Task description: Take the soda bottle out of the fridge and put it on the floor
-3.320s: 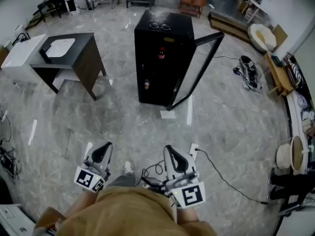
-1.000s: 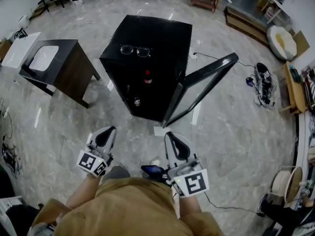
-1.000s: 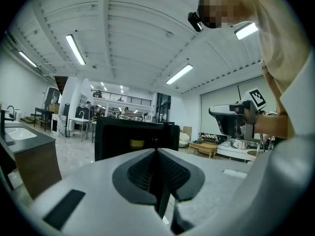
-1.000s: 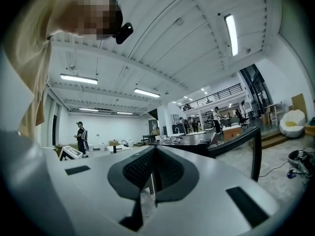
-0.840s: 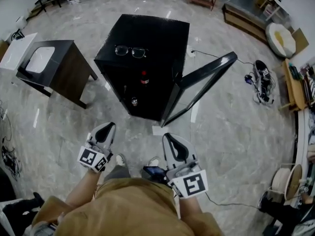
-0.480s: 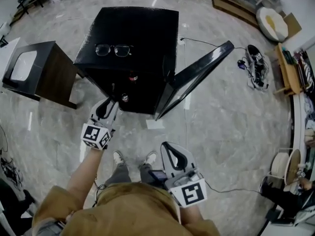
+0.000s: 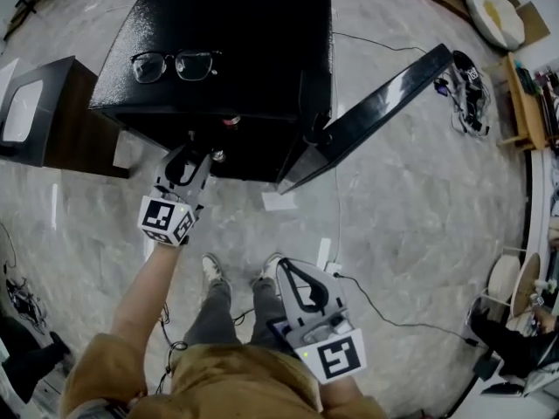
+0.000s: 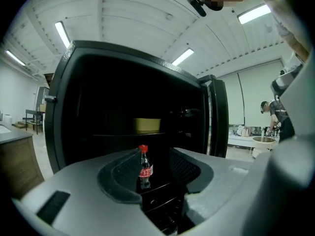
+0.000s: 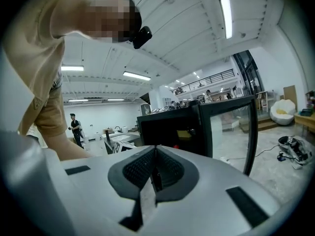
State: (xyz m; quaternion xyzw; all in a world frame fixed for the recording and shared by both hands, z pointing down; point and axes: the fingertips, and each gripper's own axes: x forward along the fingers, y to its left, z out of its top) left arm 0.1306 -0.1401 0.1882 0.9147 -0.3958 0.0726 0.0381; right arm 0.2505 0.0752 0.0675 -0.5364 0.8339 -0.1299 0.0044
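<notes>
Head view: left claw (image 7: 194, 152) has advanced to the front of the open fridge (image 7: 236, 42), arm extended; right claw (image 7: 293, 273) hangs back from the fridge.
Left claw view: jaws have just been opening, now half apart, holding nothing. The soda bottle (image 8: 144, 168) stands upright inside the fridge, framed between them, untouched; grasp pending.
Right claw view: jaws closed, empty.

The fridge (image 7: 262, 24) stands on the floor (image 7: 419, 199), eyeglasses (image 7: 175, 64) on top, soda bottle (image 8: 144, 168) inside.
</notes>
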